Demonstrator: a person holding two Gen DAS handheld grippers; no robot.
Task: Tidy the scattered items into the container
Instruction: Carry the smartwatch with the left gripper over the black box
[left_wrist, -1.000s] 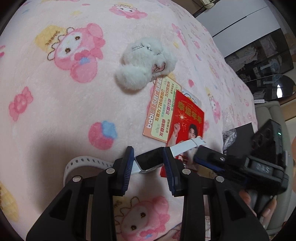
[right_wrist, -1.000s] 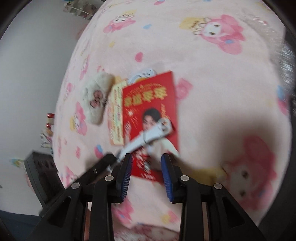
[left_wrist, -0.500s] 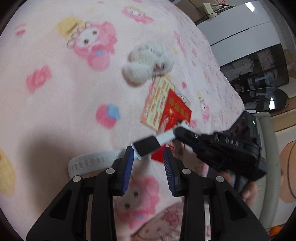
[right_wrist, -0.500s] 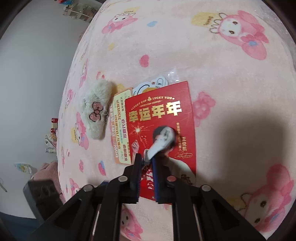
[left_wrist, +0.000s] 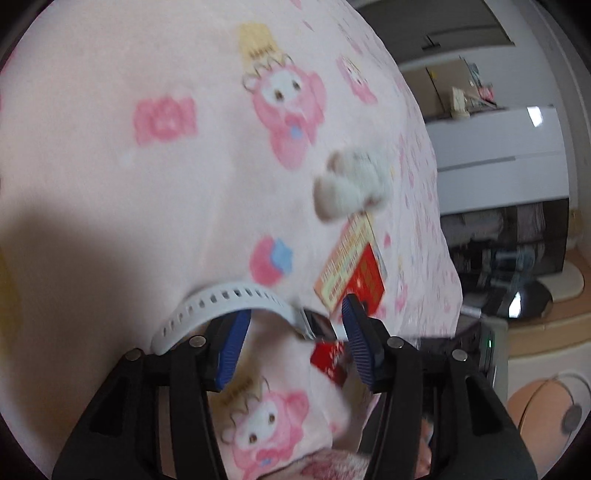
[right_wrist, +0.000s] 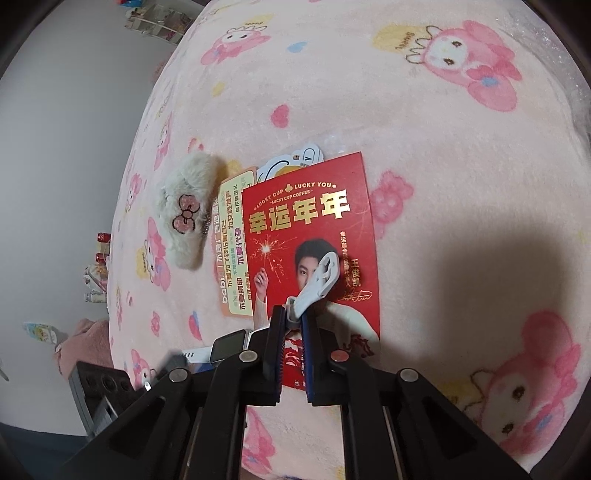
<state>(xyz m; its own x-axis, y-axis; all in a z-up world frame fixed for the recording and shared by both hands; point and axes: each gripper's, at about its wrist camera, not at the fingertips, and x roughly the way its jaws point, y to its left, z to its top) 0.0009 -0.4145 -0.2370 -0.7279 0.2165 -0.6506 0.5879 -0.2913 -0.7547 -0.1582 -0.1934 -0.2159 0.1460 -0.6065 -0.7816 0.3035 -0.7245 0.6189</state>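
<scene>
A smartwatch with a white strap hangs just above the pink blanket. Its screen (left_wrist: 319, 325) lies between the pads of my left gripper (left_wrist: 295, 334), whose jaws are opening and do not press on it. The perforated strap half (left_wrist: 221, 299) curves off to the left. My right gripper (right_wrist: 291, 325) is shut on the other strap half, and the buckle end (right_wrist: 323, 275) sticks out past its pads. The watch screen (right_wrist: 229, 345) shows at that view's lower left. Under the strap lies a red card (right_wrist: 310, 229).
A fluffy white hair clip (right_wrist: 186, 218) (left_wrist: 351, 188), a green and orange card (right_wrist: 234, 251) and a sticker (right_wrist: 291, 164) lie on the cartoon-print blanket (right_wrist: 424, 166). The bed's edge drops to a white cabinet (left_wrist: 495, 147) and dark glass stand (left_wrist: 517, 240).
The right gripper came forward and shut on the strap. The left gripper let go of the watch body, widened and rolled, so its view swung left.
</scene>
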